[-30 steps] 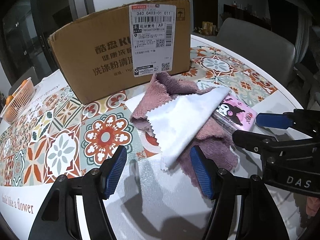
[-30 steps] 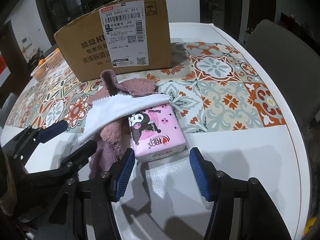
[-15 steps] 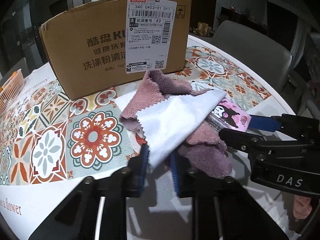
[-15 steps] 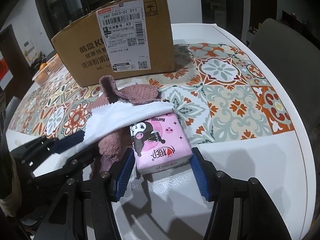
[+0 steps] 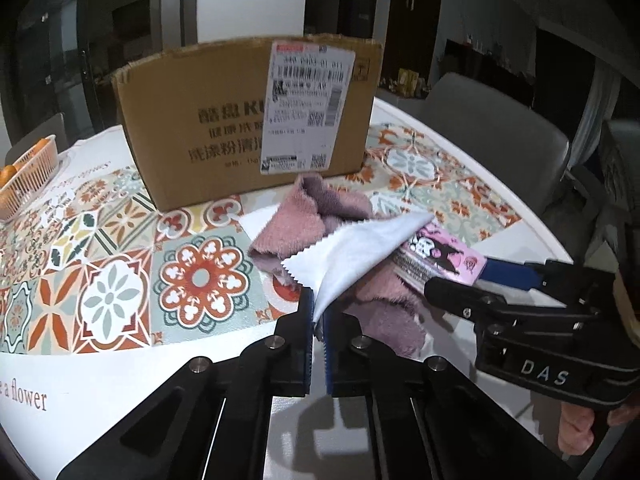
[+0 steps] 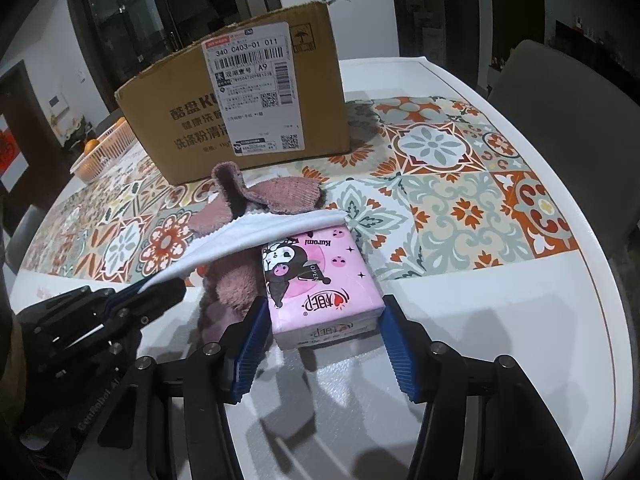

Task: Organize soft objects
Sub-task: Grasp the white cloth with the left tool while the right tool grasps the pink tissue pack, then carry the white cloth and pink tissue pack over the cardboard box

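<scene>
Ahead of both claws: cardboard box (image 5: 248, 120) standing on patterned table (image 5: 120, 280), top open, likely drop spot.

Between claws and box: pink towel (image 5: 296, 216) in crumpled heap, partly under white cloth (image 5: 360, 248).

Left claw (image 5: 318, 340): clamped on near corner of white cloth, corner raised off heap; far end draped over tissue pack (image 6: 320, 276).

Right claw (image 6: 320, 340): half apart, pads flanking tissue pack; contact unclear, pack resting on table.

Step in hand: peeling cloth off pile. Next: lift clear of towel and pack, carry toward box; avoid dragging towel along.
</scene>
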Demonstrator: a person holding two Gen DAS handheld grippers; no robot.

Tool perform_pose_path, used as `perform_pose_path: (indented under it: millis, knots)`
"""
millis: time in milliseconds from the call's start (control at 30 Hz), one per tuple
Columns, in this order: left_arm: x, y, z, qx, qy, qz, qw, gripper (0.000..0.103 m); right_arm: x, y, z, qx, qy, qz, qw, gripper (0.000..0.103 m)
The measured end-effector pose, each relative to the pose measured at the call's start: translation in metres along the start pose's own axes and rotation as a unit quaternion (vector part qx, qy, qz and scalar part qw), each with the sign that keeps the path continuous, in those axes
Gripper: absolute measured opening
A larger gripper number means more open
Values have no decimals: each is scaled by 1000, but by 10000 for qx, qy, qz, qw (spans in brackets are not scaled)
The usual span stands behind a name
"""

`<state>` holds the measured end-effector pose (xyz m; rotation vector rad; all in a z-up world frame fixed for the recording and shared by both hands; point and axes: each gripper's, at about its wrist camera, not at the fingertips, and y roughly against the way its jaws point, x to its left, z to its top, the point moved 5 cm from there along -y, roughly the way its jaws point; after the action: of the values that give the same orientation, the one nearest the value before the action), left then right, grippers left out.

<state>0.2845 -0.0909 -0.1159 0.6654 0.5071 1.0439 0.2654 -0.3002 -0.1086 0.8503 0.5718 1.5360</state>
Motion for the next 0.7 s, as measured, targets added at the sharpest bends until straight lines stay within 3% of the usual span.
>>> perform_pose_path:
  millis: [700]
  knots:
    - [-1,65,40,-994,359,4,9944,4,12,48,18,-530,-50,79,9985,57]
